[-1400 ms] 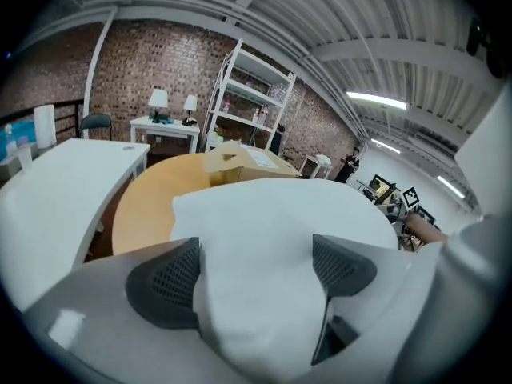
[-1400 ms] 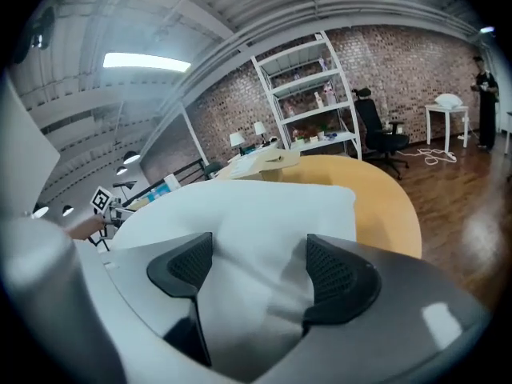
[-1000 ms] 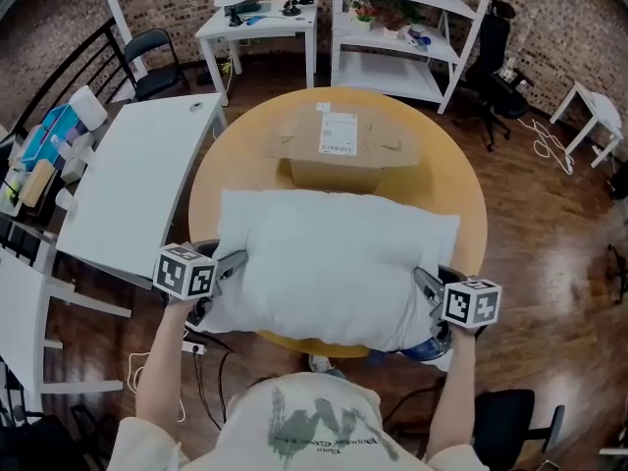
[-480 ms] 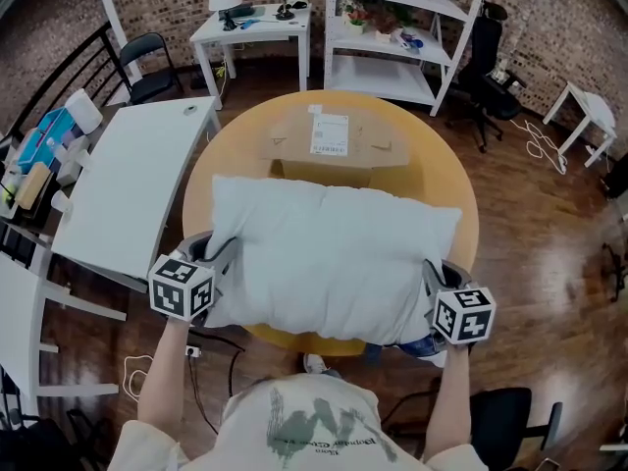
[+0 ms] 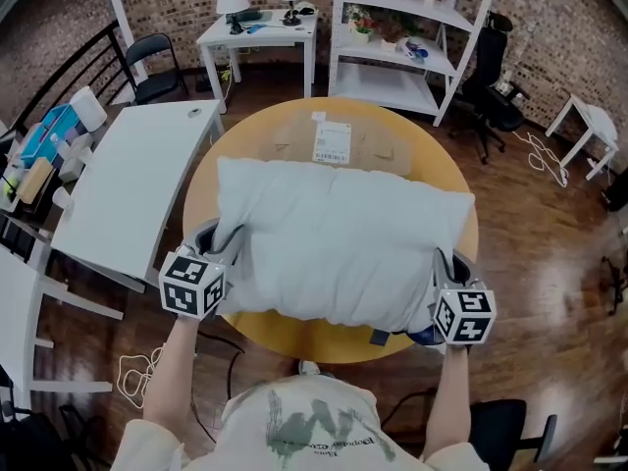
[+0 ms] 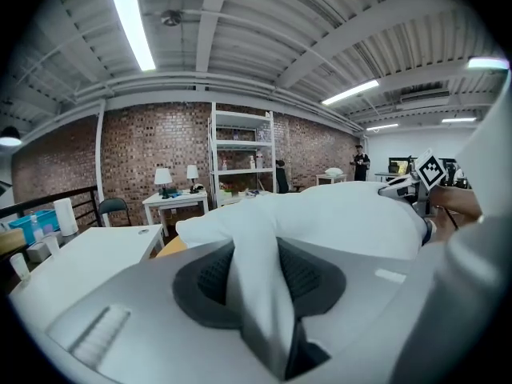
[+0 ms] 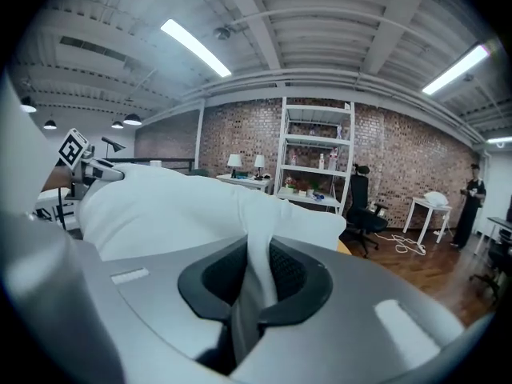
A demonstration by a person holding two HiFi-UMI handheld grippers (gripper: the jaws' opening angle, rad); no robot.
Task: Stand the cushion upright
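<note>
A big white cushion (image 5: 339, 238) is held over the round wooden table (image 5: 314, 337), its near edge lifted off the tabletop. My left gripper (image 5: 218, 253) is shut on the cushion's near-left corner; its jaws closed on that fabric (image 6: 256, 270) within the last second. My right gripper (image 5: 446, 273) is shut on the near-right corner, a thin fold of cloth (image 7: 258, 282) pinched between its pads after its jaws closed there. Each gripper view shows the cushion (image 6: 344, 214) (image 7: 160, 206) bulging ahead of the jaws. The far edge hides most of a cardboard box (image 5: 339, 140).
A white rectangular table (image 5: 128, 184) stands to the left with clutter on a shelf beyond it. White shelving (image 5: 402, 27), a small desk with lamps (image 5: 257, 23) and a black office chair (image 5: 496, 77) line the brick back wall. A person (image 7: 466, 202) stands far right.
Both grippers have risen with the cushion's near corners, lifting its near edge off the table. The cushion now covers more of the cardboard box behind it.
</note>
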